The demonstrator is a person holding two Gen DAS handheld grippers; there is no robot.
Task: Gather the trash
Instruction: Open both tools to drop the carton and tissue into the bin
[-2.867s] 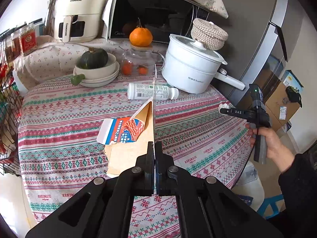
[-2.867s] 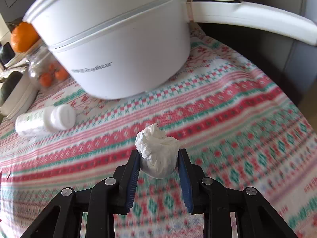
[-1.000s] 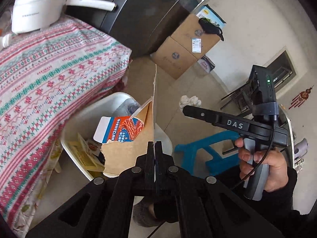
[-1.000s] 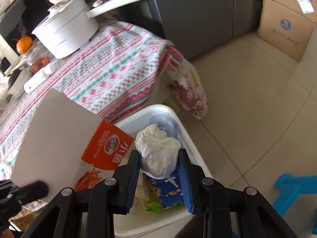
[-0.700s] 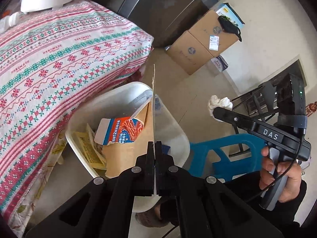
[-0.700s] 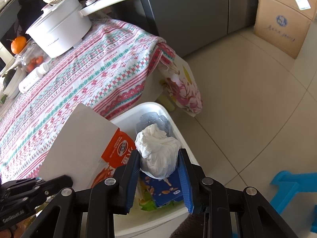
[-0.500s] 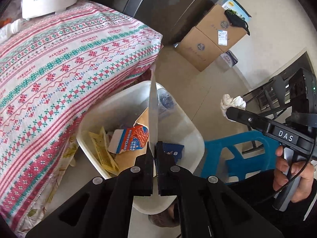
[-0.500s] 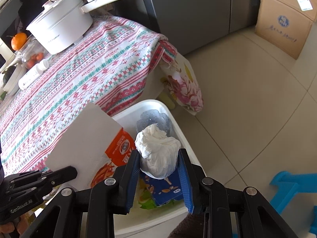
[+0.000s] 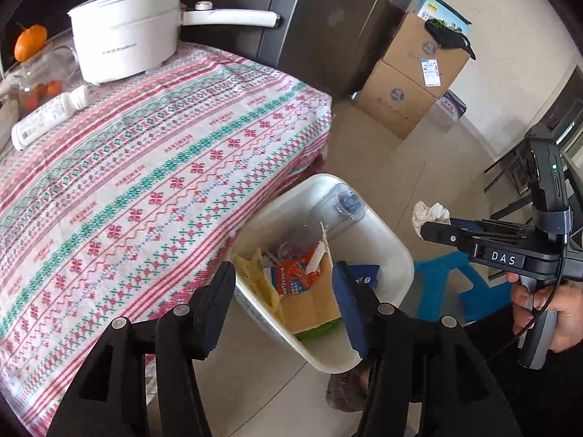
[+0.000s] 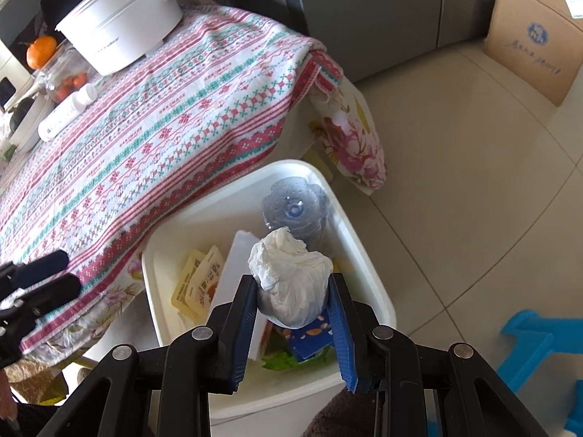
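the left gripper (image 9: 282,284) points steeply down, its jaws having just been opening and now standing apart with nothing pressed between the pads. the right gripper (image 10: 295,291) also tilts steeply down, its blue pads (image 10: 337,313) pressing on both sides of a crumpled white tissue (image 10: 289,276). a hand (image 9: 546,313) wraps its handle.

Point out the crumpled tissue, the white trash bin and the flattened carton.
crumpled tissue (image 10: 291,276): right wrist view, middle of the wad between the pads.
white trash bin (image 10: 368,255): right wrist view, right rim.
flattened carton (image 9: 306,302): left wrist view, brown inner face, inside the bin.
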